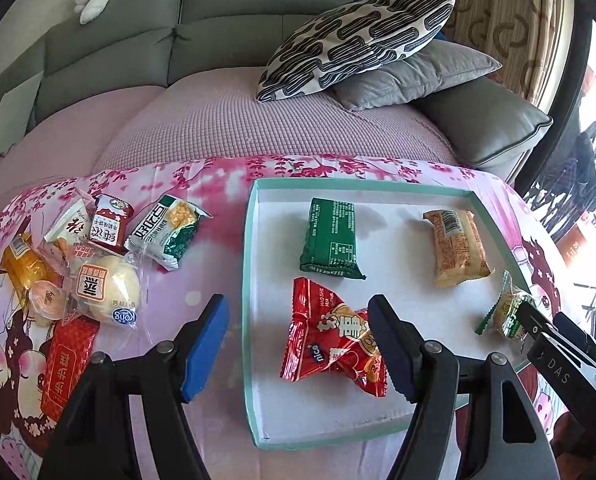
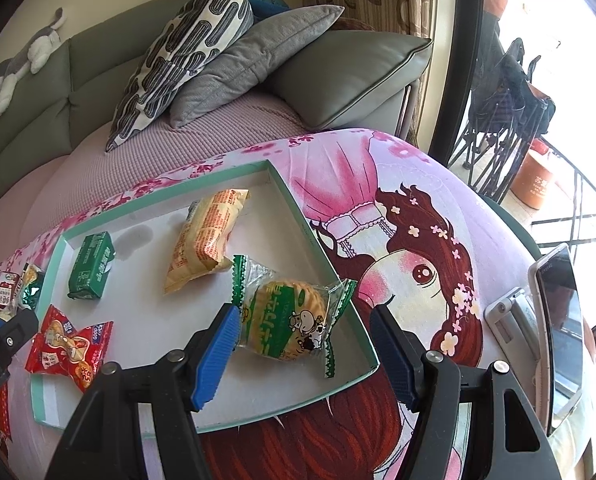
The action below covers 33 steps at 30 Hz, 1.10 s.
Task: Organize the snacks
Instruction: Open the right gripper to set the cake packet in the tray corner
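Note:
A shallow white tray with a mint-green rim [image 1: 250, 240] [image 2: 294, 200] lies on the pink cartoon tablecloth. In it are a green packet [image 1: 329, 236] [image 2: 90, 266], an orange-tan packet [image 1: 457, 248] [image 2: 206, 240], a red snack bag [image 1: 333, 344] [image 2: 70, 352] and a green-and-clear biscuit pack [image 1: 505, 312] [image 2: 290, 316]. My left gripper [image 1: 301, 348] is open and empty, straddling the tray's left rim next to the red bag. My right gripper [image 2: 305, 356] is open around the biscuit pack, which rests on the tray floor. A pile of unsorted snacks [image 1: 98, 264] lies left of the tray.
A grey sofa with a pink cover [image 1: 258, 120], a patterned cushion [image 1: 353, 44] and grey cushions stands behind the table. A phone on a stand [image 2: 553, 328] sits at the table's right edge. A window and balcony railing are at the far right.

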Each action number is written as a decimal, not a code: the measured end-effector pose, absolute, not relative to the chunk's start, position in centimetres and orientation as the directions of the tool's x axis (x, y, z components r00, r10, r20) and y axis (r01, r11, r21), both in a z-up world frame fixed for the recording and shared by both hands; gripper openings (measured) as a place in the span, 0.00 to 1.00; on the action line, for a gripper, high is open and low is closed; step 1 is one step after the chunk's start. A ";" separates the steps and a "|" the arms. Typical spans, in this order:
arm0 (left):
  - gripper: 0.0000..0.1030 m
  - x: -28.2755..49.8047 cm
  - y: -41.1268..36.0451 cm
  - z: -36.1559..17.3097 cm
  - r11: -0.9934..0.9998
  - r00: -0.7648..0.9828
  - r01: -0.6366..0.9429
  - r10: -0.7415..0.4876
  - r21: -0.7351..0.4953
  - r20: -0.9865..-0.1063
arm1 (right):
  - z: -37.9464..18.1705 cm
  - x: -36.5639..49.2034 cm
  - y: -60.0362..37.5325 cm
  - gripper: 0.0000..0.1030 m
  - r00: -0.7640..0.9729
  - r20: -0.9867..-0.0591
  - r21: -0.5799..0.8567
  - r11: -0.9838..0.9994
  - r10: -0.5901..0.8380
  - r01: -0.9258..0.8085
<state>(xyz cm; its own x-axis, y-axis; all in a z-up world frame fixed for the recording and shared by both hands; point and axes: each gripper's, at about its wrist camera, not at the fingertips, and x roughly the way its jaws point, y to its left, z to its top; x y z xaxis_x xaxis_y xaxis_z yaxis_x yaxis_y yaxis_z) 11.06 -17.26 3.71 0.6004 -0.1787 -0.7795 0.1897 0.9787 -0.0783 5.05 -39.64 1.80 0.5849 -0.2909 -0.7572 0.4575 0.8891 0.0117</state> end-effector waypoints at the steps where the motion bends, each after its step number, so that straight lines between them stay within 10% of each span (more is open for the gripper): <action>1: 0.71 11.1 -17.2 3.6 0.980 0.601 0.187 -0.173 -0.074 -0.780 | 1.7 5.1 -39.6 0.74 0.583 -0.758 0.007 0.890 -0.293 0.456; 9: 0.85 11.7 -17.0 2.6 0.989 0.602 0.147 -0.115 -0.032 -0.790 | 0.7 5.6 -39.3 1.00 0.569 -0.784 0.019 0.906 -0.250 0.423; 13: 1.00 11.9 -16.7 2.1 0.991 0.599 0.132 -0.109 -0.036 -0.794 | 0.4 5.7 -39.4 1.00 0.561 -0.786 0.007 0.904 -0.259 0.427; 33: 1.00 10.7 -15.8 3.4 0.992 0.638 0.121 -0.110 -0.043 -0.762 | 1.6 6.1 -36.6 1.00 0.624 -0.761 0.045 0.943 -0.181 0.328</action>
<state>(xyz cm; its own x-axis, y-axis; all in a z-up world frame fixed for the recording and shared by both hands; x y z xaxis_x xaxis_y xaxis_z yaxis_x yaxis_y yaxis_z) 10.68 -15.83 3.45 0.6379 -0.1105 -0.7622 0.1206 0.9918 -0.0428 6.12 -36.58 1.57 0.6236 -0.1808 -0.7605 0.3283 0.9435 0.0449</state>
